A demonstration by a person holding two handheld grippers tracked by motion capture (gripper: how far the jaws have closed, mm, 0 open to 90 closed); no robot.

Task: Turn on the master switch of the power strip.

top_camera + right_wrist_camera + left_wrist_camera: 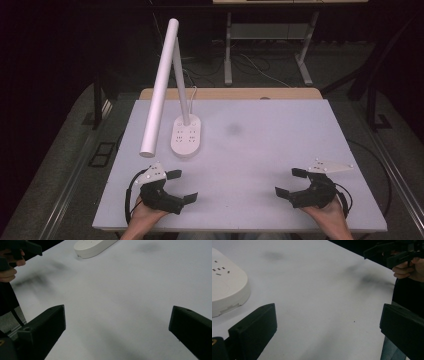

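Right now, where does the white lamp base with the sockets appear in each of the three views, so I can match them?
High view: the lamp base stands left of centre on the table, beyond the left gripper.
Left gripper view: the base sits at the left edge, cut off.
Right gripper view: the base lies at the top edge.
Shared landmark: the dark smudge beside the base.
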